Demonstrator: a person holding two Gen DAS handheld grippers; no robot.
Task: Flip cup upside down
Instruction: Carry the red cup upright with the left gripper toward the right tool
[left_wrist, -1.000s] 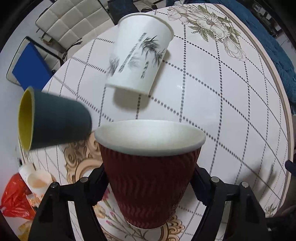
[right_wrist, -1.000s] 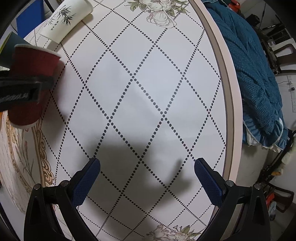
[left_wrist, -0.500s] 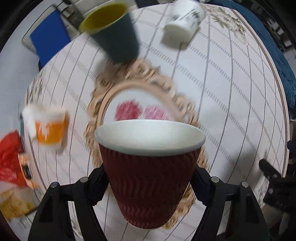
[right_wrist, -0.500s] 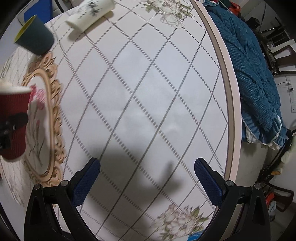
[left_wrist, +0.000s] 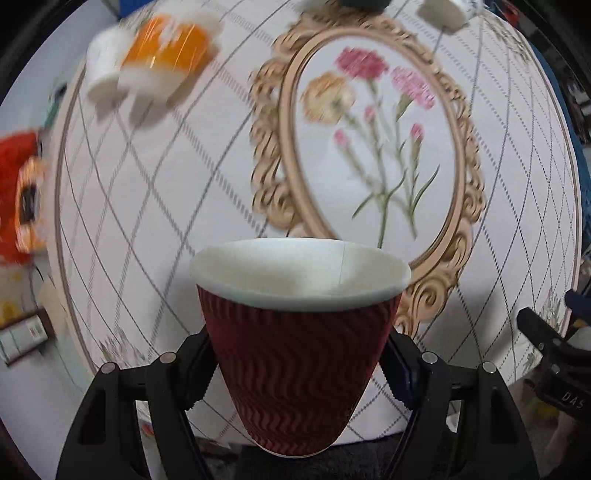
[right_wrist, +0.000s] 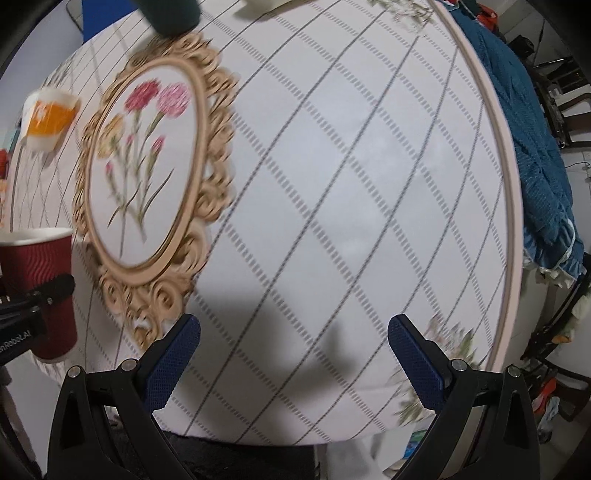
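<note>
My left gripper (left_wrist: 299, 354) is shut on a dark red ribbed paper cup (left_wrist: 299, 354) with a white rim. The cup stands upright in the jaws, mouth up, held above the near edge of the round table (left_wrist: 147, 184). The same cup (right_wrist: 37, 280) shows at the left edge of the right wrist view, with the left gripper's finger across it. My right gripper (right_wrist: 293, 354) is open and empty over the near right part of the table (right_wrist: 369, 184).
An orange and white cup (left_wrist: 162, 62) sits at the far left. A dark green cup (right_wrist: 170, 14) and a white cup (left_wrist: 443, 14) stand at the far side. A blue blanket (right_wrist: 535, 147) lies past the right edge. A red bag (left_wrist: 18, 192) is at the left.
Both grippers have pulled back toward the near edge of the table, the left one carrying the red cup. The other cups now lie farther away. The cup remains upright.
</note>
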